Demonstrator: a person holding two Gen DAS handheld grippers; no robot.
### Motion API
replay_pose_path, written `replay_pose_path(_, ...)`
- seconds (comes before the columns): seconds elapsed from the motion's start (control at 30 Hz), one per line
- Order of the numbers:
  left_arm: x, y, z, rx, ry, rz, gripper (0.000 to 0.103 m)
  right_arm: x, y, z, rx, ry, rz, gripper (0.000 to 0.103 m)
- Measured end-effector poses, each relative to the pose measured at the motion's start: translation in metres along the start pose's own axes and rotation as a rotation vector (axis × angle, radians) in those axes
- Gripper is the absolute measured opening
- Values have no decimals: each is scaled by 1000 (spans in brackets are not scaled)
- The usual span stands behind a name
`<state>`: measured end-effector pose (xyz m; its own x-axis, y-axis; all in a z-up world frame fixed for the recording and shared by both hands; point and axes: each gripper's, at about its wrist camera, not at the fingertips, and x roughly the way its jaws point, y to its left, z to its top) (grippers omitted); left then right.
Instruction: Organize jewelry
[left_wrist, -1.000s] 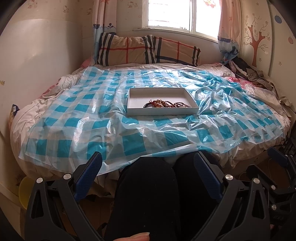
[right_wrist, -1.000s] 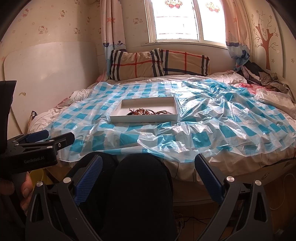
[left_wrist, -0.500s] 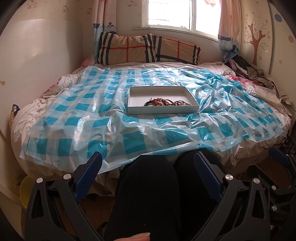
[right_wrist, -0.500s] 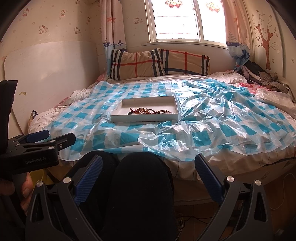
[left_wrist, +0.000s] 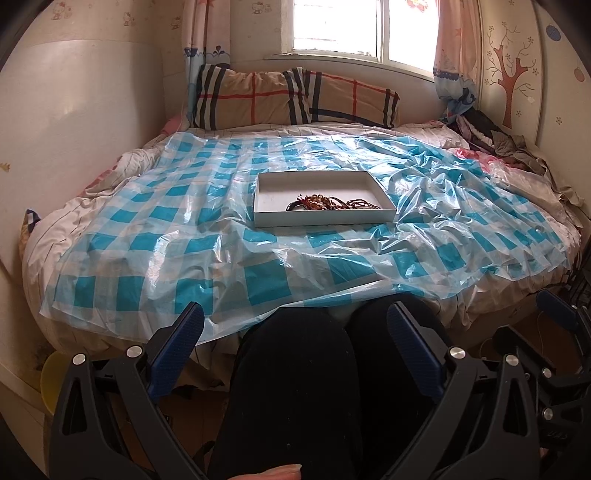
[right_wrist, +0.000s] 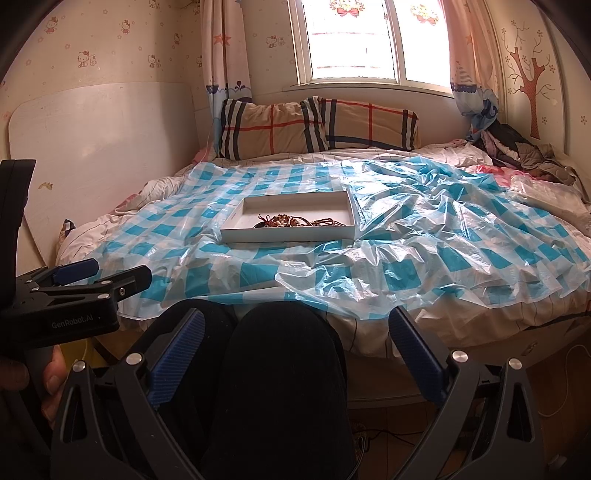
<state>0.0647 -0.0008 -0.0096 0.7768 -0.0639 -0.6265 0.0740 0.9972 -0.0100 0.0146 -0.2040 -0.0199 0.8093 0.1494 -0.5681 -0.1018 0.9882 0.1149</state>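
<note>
A shallow white box (left_wrist: 266, 218) lies on the bed's blue-checked plastic sheet (left_wrist: 184, 243); it also shows in the right wrist view (right_wrist: 236, 234). A tangle of brown and red bead bracelets and cords (left_wrist: 328, 203) lies in its near half, and shows in the right wrist view too (right_wrist: 295, 221). My left gripper (left_wrist: 295, 328) is open and empty, held low above the person's black-trousered knees, well short of the box. My right gripper (right_wrist: 295, 328) is open and empty, likewise low over the knees. The left gripper also shows from the side in the right wrist view (right_wrist: 99, 275).
Two plaid pillows (left_wrist: 295, 99) lie at the head of the bed under a window. A heap of clothes (left_wrist: 498, 144) sits at the far right. A white board (right_wrist: 99, 147) leans on the left wall. A yellow object (left_wrist: 51, 380) is on the floor left.
Both views have tilted up slightly, so the bed and box sit a little lower in frame. Both grippers stay open and empty.
</note>
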Motion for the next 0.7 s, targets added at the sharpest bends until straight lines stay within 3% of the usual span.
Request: replay_pose_path(0.7,-1,0,-2,2,3,3,95,0,1,0,-1,1,-1,96)
